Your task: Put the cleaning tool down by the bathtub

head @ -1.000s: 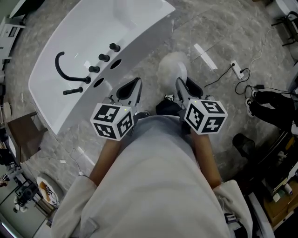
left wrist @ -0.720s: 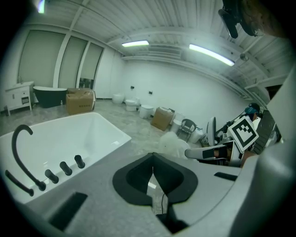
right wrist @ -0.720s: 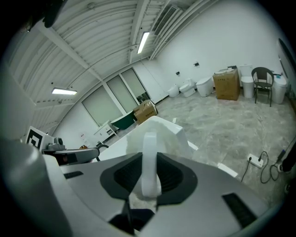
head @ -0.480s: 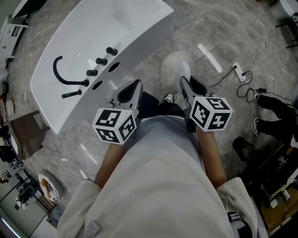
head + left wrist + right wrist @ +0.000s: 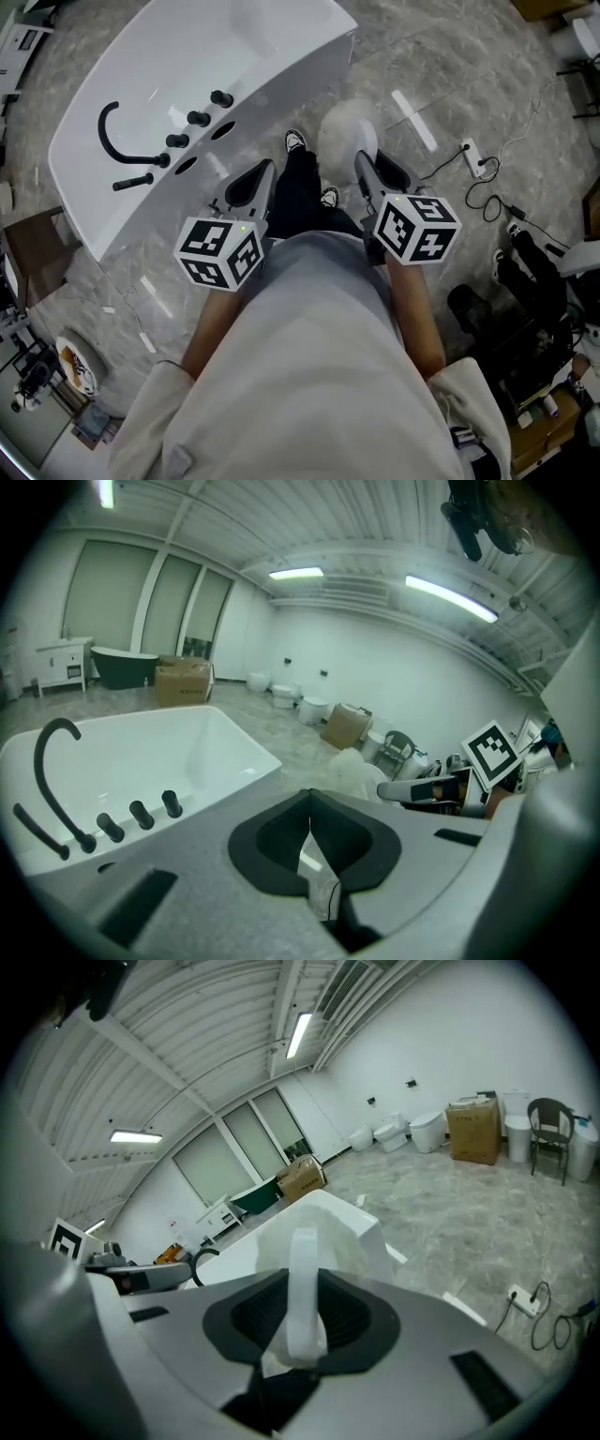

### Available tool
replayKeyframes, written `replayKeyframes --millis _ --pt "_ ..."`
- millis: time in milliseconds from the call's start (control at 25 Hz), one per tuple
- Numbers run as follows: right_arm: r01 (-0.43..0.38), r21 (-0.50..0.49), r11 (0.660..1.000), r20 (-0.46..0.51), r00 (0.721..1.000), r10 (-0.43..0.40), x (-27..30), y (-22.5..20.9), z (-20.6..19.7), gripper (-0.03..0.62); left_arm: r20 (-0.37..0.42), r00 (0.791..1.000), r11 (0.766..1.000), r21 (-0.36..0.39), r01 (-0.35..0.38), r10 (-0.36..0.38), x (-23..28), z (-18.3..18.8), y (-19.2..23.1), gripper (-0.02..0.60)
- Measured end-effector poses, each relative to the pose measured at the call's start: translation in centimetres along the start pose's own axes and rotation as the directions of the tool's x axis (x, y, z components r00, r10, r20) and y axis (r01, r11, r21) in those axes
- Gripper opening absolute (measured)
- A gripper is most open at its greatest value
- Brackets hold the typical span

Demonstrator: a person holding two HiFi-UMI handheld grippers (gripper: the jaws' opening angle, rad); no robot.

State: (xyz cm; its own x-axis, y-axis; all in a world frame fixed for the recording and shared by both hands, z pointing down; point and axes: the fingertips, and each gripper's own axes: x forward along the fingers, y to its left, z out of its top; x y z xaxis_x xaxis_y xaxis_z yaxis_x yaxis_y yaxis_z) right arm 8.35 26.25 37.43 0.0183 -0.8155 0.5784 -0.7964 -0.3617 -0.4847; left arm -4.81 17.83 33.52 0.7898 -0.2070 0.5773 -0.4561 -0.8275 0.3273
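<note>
- The step in hand, as I judge it, is carrying the cleaning tool [image 5: 347, 131] to a spot on the floor [image 5: 441, 84] beside the bathtub [image 5: 267, 98]. To do it well, lower the tool until its soft head rests on the stone just beside the tub wall. Only then part the jaws, so that it neither drops nor rolls away.
- The right gripper [image 5: 373, 171], right of centre in the head view, is closed on the tool's white handle [image 5: 303, 1269]. The handle stands upright between the pads, which press it from both sides.
- The left gripper [image 5: 251, 183], left of centre, has its jaws brought together with nothing between them, and it touches nothing.
- The tool's fluffy white head sits just beyond the right gripper's tips, held clear of the floor and near the tub's corner.
- Farther off, the white bathtub fills the upper left of the frame, with a black faucet [image 5: 117, 141] and knobs [image 5: 199, 118] along its rim.
</note>
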Motion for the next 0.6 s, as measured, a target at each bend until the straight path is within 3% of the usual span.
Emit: replayKeyframes --millis 600 --pt "-0.030 -0.037 0.999 -0.015 0.999 0.029 6.9 0.5 7.2 0.089 0.020 1.000 1.000 -0.029 0.008 -0.008 5.7 7.8 5.4 0.005"
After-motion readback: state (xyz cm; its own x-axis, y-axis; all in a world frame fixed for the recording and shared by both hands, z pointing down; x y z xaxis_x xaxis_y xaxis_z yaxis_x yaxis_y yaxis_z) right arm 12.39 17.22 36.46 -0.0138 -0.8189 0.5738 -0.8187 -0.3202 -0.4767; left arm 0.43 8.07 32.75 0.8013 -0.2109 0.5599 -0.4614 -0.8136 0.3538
